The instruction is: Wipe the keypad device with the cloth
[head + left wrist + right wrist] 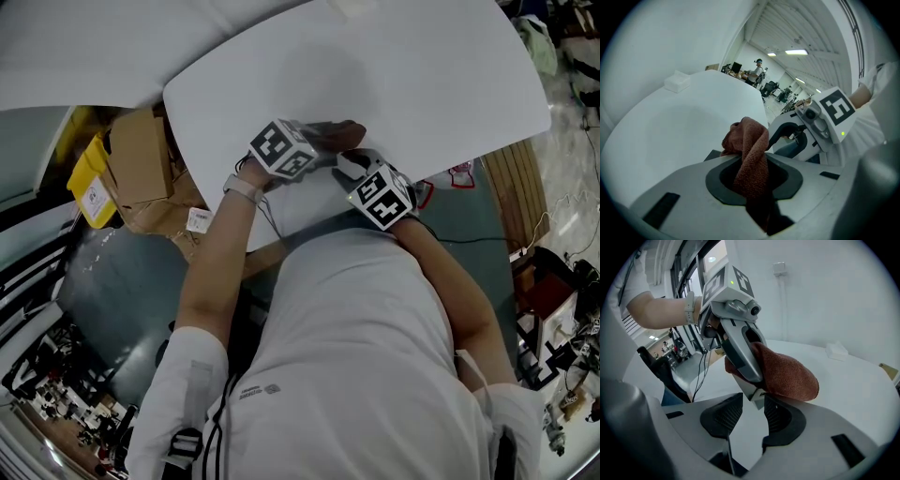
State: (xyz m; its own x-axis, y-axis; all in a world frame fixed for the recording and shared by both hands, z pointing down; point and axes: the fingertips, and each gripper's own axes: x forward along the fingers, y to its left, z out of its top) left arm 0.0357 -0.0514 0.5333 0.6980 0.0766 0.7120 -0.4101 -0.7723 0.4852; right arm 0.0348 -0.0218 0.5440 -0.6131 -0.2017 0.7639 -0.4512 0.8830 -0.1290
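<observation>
A reddish-brown cloth (747,140) is pinched in my left gripper (752,168), whose jaws are shut on it. In the right gripper view the cloth (787,373) bulges over a small pale grey block, the keypad device (757,392). Only a corner of the device shows. It sits between the pads of my right gripper (750,404), which is shut on it. The left gripper's finger (740,350) comes down onto the device from above. In the head view both marker cubes, left (281,148) and right (382,195), sit close together at the near edge of the white table (394,75).
A small white box (677,80) lies far back on the table. Cardboard boxes (141,159) and a yellow item stand on the floor at the left. A wooden slatted piece (516,187) and cables lie at the right.
</observation>
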